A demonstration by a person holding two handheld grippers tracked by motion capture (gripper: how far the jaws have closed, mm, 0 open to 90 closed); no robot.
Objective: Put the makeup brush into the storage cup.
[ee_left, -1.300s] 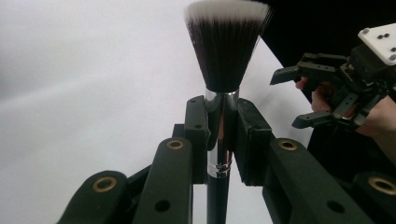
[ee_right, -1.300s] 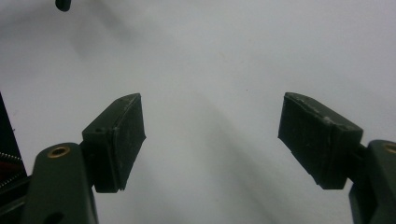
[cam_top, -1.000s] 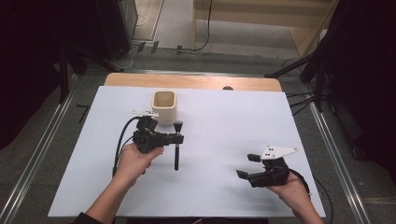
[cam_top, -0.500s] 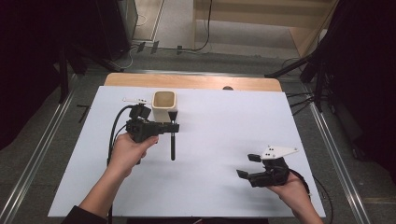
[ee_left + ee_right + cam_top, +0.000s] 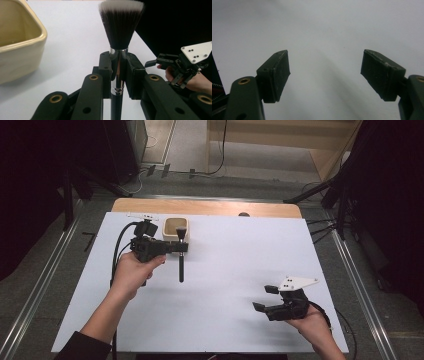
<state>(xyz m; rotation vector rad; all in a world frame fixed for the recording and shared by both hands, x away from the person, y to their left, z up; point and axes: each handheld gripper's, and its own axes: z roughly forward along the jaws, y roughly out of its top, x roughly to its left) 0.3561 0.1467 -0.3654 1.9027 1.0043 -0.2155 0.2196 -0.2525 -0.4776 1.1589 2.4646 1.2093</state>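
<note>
- Our left gripper (image 5: pixel 117 75) clamped the makeup brush (image 5: pixel 119 32) beside the cream cup (image 5: pixel 176 228), whose inside we couldn't make out.
- Our right gripper (image 5: pixel 325 75) gaped, holding nothing.

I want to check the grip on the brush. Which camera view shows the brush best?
The left gripper view: there the brush stands close and sharp, its metal collar clamped in the left gripper. The high view shows the brush small, beside the cream cup. The right gripper view looks at the white table.
</note>
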